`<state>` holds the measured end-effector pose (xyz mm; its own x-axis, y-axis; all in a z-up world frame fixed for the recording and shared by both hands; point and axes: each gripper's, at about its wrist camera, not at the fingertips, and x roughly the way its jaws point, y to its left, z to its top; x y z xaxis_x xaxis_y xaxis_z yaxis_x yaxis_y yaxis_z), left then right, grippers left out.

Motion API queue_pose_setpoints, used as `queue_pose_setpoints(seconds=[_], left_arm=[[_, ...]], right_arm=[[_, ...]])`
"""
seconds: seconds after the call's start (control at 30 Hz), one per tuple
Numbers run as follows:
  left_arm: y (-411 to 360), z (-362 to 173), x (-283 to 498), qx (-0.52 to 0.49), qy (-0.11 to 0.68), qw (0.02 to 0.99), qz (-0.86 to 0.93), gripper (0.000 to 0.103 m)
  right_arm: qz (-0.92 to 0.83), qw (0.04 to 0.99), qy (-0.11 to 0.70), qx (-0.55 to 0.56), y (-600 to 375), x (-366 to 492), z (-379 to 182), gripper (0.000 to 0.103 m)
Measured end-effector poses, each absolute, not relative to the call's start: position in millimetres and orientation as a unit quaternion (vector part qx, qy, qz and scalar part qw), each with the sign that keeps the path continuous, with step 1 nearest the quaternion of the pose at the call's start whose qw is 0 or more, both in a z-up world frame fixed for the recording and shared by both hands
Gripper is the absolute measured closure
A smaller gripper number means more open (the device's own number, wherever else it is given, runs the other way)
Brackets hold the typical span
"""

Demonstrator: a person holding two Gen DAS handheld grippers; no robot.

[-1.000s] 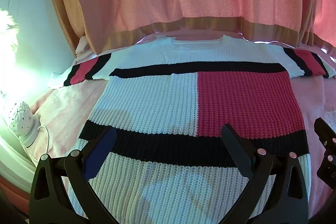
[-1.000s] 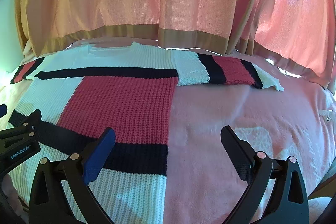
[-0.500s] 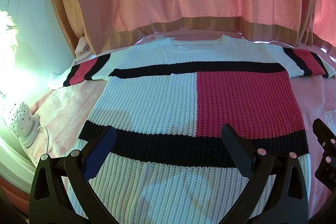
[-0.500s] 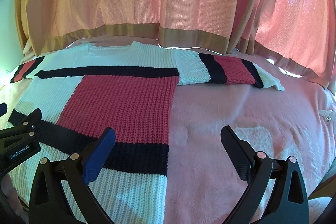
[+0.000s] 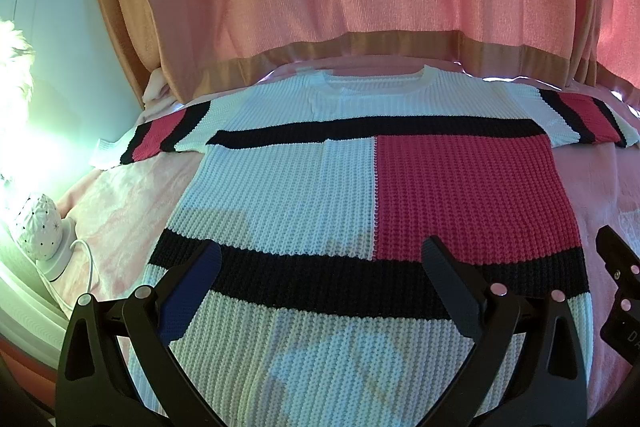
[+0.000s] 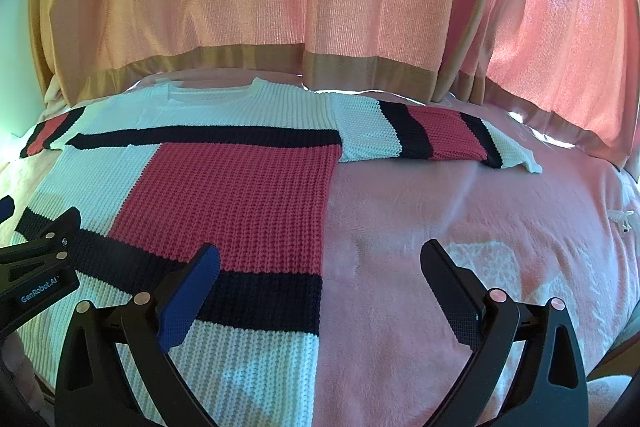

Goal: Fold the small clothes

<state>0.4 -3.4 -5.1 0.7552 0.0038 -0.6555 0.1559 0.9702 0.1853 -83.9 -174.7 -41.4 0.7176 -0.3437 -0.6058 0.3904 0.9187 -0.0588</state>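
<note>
Right under me, my left gripper (image 5: 320,259) hangs with its jaws spread wide and empty above the near hem of the knit sweater (image 5: 360,187), about midway across the body. My right gripper (image 6: 320,263) is gaping too, holding nothing, and it straddles the sweater's right side seam: one fingertip over the dark band, the other over bare pink blanket (image 6: 460,227). The garment lies flat on the bed, hem toward me, neckline away, so its long axis runs straight ahead from both claws. Farther out, the sleeves stretch sideways toward the bed's left and right edges, just short of the curtain (image 6: 320,7). I'd judge the right sleeve (image 6: 436,133) belongs to my right gripper, the left sleeve (image 5: 168,135) to my left. Nothing folded yet.
</note>
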Motion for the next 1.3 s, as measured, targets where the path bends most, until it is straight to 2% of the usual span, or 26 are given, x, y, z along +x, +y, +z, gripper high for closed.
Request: queue_pose_setpoints(seconds=[1.3], left_arm=[[-6.6, -5.3, 0.8, 0.113, 0.350, 0.929, -0.040, 0.005]], right_arm=[[-0.198, 0.924, 0.322, 0.051, -181.7, -82.6, -38.7, 0.005]])
